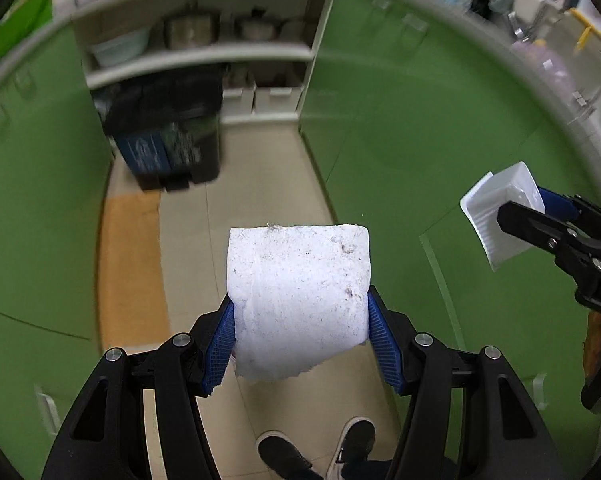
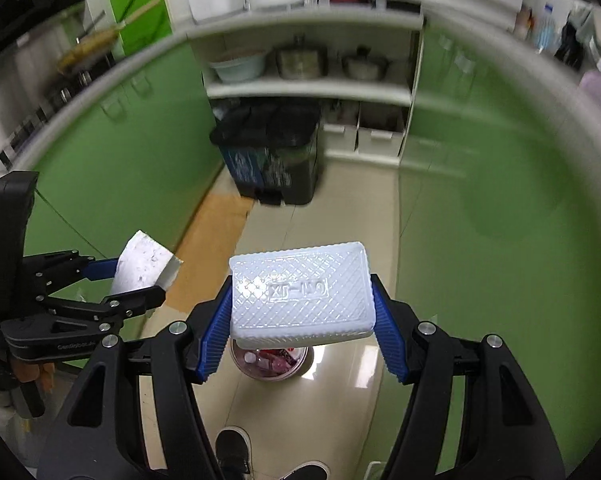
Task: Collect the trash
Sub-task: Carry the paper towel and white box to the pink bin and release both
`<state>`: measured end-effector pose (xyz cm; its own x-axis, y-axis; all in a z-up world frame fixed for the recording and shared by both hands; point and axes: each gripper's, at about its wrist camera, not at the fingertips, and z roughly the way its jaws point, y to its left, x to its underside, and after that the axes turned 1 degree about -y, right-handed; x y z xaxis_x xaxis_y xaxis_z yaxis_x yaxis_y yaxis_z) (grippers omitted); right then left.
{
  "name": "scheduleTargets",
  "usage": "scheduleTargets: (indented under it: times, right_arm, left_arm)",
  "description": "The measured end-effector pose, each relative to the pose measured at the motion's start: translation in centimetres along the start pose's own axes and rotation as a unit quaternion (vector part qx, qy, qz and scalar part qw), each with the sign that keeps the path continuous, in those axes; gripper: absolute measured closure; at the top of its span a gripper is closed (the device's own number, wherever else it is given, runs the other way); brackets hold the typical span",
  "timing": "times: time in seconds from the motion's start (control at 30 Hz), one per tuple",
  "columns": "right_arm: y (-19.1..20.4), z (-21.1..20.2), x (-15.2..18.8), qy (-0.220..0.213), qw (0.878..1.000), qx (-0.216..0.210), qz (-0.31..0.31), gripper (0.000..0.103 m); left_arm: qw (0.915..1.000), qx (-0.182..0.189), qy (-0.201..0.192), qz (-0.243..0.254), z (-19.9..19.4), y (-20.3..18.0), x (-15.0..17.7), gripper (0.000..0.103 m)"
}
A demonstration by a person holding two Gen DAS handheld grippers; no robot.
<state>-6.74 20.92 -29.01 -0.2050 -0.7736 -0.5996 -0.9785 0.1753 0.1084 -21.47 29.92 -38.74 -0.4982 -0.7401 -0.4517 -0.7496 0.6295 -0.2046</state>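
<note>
My left gripper [image 1: 300, 312] is shut on a white, speckled chunk of foam [image 1: 298, 296], held in the air above the kitchen floor. It also shows at the left of the right wrist view [image 2: 140, 280] with the foam [image 2: 142, 264] in it. My right gripper [image 2: 302, 300] is shut on a white plastic tray [image 2: 300, 292] with a diamond-pattern bottom, held upside down. The tray also shows at the right of the left wrist view [image 1: 500, 212]. A black pedal trash bin [image 1: 168, 140] with a black liner stands ahead on the floor, lid shut [image 2: 272, 152].
Green cabinet doors [image 1: 400, 128] line both sides of a narrow beige floor [image 1: 256, 184]. White open shelves [image 2: 308, 88] hold pots and a bowl behind the bin. A small round container with red items [image 2: 270, 360] sits on the floor below the tray. An orange mat [image 1: 132, 264] lies at left.
</note>
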Motion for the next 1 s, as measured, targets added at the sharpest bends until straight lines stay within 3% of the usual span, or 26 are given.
scheduleTargets:
  times: [0.17, 0.33, 0.4, 1.0]
  right_arm:
    - [-0.1, 8.5, 5.4, 0.025, 1.000, -0.007, -0.011, 0.040]
    - [0.5, 13.1, 8.2, 0.044, 0.999, -0.015, -0.023, 0.040]
    - [0.7, 14.3, 8.8, 0.049, 0.998, -0.018, -0.027, 0.040]
    - [6.2, 20.1, 9.2, 0.083, 0.991, -0.070, -0.075, 0.040]
  left_arm:
    - [0.9998, 0.003, 0.014, -0.016, 7.8, 2.4, 3.7, 0.044]
    - [0.9991, 0.008, 0.019, -0.036, 11.4, 4.4, 5.5, 0.038]
    - [0.9988, 0.007, 0.014, -0.046, 11.9, 5.0, 5.4, 0.005]
    - [0.9943, -0.039, -0.019, -0.098, 9.6, 11.2, 5.6, 0.005]
